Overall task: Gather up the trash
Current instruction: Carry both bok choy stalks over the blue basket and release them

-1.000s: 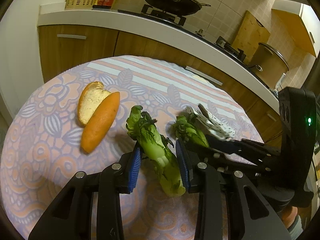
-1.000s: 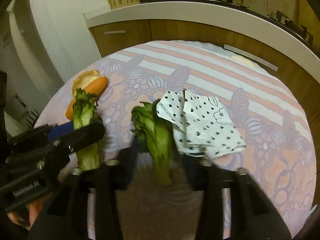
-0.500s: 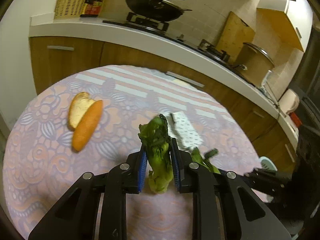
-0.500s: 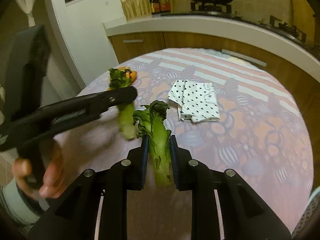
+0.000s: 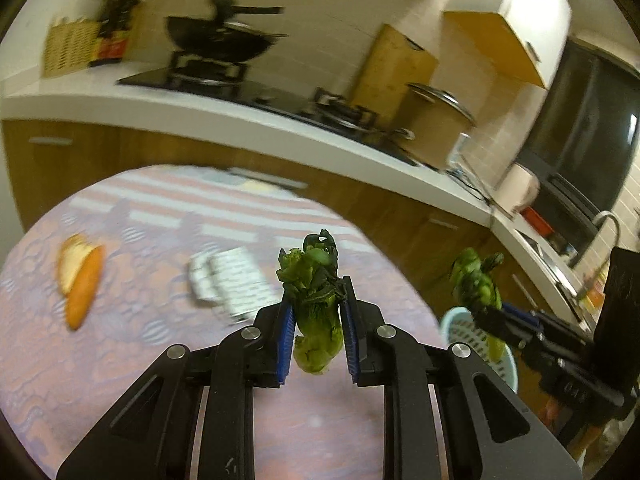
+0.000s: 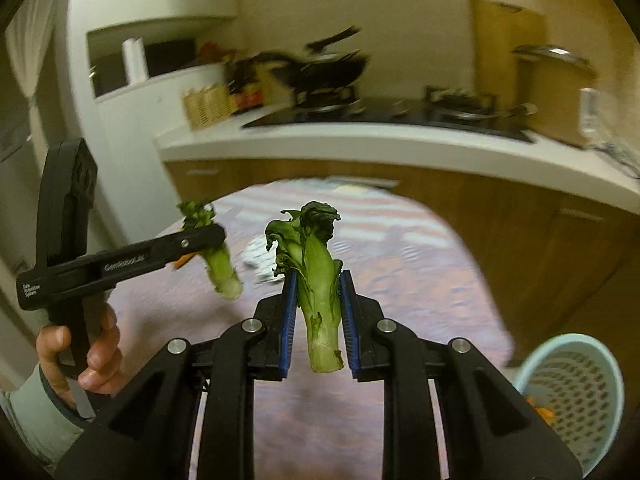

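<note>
1. Left gripper (image 5: 316, 330) is clamped on a wilted green vegetable stalk (image 5: 316, 312), clear above the patterned cloth surface (image 5: 140, 320).
2. Right gripper (image 6: 317, 320) is clamped on a second green stalk (image 6: 318, 280).
3. Step in hand: carrying both to the pale blue perforated basket (image 6: 580, 384).
4. Next: position over the basket, then release.

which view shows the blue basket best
The right wrist view: the blue basket shows its rim, perforated inside and orange scraps at the bottom. In the left wrist view the basket is mostly hidden behind the right claw and its greens.
</note>
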`<action>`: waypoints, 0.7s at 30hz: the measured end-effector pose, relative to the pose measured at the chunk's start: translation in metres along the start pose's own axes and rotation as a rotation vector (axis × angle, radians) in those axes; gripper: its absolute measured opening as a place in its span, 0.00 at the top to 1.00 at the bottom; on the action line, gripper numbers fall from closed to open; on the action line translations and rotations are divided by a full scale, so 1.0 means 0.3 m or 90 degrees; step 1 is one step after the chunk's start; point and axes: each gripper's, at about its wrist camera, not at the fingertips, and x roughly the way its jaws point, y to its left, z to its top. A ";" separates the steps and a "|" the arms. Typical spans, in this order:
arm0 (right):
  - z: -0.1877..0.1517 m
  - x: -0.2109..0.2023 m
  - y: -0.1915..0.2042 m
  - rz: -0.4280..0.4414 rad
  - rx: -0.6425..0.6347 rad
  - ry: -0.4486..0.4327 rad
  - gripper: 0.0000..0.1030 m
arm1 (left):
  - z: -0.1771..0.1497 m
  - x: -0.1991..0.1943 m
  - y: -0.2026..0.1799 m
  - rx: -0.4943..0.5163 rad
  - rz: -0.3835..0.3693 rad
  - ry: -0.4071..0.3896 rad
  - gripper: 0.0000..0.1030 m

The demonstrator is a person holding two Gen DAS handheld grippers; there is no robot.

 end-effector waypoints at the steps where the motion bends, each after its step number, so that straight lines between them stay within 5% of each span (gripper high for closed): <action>1: 0.001 -0.024 -0.026 -0.013 0.004 -0.007 0.82 | 0.003 0.007 -0.029 0.009 -0.008 0.002 0.81; 12: -0.052 -0.271 -0.319 -0.187 0.071 -0.062 0.82 | 0.017 0.226 -0.466 0.135 -0.115 0.071 0.81; 21: -0.224 -0.313 -0.643 -0.304 0.219 0.011 0.82 | -0.126 0.450 -0.756 0.210 -0.187 0.172 0.81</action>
